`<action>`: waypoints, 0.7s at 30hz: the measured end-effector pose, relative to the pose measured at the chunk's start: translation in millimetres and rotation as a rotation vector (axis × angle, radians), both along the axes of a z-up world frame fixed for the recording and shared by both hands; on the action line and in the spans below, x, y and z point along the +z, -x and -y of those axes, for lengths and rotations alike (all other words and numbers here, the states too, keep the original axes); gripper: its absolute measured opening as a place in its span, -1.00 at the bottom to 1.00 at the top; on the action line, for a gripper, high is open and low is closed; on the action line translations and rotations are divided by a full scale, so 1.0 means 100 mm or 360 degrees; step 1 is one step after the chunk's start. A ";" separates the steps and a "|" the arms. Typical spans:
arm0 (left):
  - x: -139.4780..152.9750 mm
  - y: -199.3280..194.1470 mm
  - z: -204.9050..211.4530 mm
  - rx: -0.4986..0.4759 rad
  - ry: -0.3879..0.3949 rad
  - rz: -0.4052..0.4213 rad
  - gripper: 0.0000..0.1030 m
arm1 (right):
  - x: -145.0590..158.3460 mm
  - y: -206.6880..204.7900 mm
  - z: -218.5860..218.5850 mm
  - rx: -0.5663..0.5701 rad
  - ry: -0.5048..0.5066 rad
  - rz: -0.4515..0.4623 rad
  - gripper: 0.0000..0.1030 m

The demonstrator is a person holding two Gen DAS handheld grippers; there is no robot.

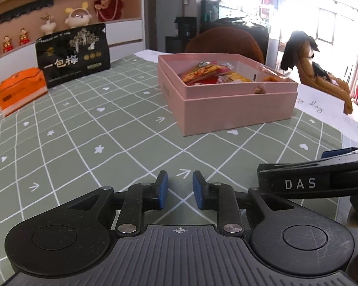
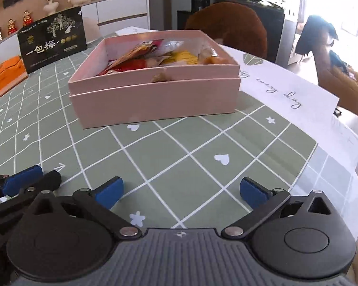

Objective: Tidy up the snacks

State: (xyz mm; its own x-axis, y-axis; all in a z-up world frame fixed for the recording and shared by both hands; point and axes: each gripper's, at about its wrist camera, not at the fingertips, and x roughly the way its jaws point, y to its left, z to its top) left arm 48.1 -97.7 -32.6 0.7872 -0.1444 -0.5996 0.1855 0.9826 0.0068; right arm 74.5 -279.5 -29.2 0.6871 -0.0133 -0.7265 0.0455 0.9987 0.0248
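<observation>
Strong daylight enters from the large bright window (image 1: 322,12) in the upper right of the frame and is overexposed to white there. The sage-green checked tablecloth (image 1: 107,131) is evenly lit, with only soft shadows. The grid lines bend near the edges from the fisheye lens. Focus is slightly soft everywhere.

A green cloth (image 1: 88,128) with a white grid, hearts and arrows covers the table ahead of the tool. Far ahead and to the left an orange carton (image 1: 21,90) lies near the table edge. Beyond it, on a white cabinet ledge, stand two small red figurines (image 1: 14,39), a white vase (image 1: 47,26) and a round-headed yellow-eared doll (image 1: 77,16). Ahead to the right lies a white sheet with cursive writing (image 2: 284,90). Past the table's far edge, a brown chair back (image 2: 229,23) rises.
</observation>
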 end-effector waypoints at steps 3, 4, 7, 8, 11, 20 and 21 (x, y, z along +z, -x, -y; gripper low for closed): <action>-0.01 -0.03 -0.04 -0.0005 0.0054 0.0000 -0.46 | -0.05 0.03 0.00 0.0021 0.0003 0.0085 1.00; -0.01 -0.04 -0.05 -0.0008 0.0064 -0.0001 -0.46 | -0.07 0.05 0.00 0.0027 0.0002 0.0117 1.00; -0.01 -0.05 -0.06 -0.0016 0.0073 -0.0004 -0.46 | -0.10 0.09 0.01 0.0033 -0.0003 0.0177 1.00; 0.00 -0.05 -0.06 -0.0016 0.0076 -0.0004 -0.46 | -0.10 0.09 0.01 0.0033 -0.0001 0.0176 1.00; 0.00 -0.06 -0.07 -0.0017 0.0097 -0.0008 -0.46 | -0.09 0.08 0.00 0.0034 -0.0002 0.0176 1.00; -0.01 -0.06 -0.08 -0.0020 0.0091 -0.0008 -0.47 | -0.10 0.08 0.00 0.0034 -0.0001 0.0176 1.00; -0.01 -0.05 -0.08 -0.0020 0.0097 -0.0008 -0.47 | -0.10 0.08 0.00 0.0034 -0.0001 0.0176 1.00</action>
State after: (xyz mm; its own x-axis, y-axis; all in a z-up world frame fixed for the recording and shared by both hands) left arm 53.6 -89.3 -34.0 0.7819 -0.1908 -0.5935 0.1980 0.9787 -0.0538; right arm 66.3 -279.7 -38.7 0.7634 0.0025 -0.6460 0.0214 0.9993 0.0292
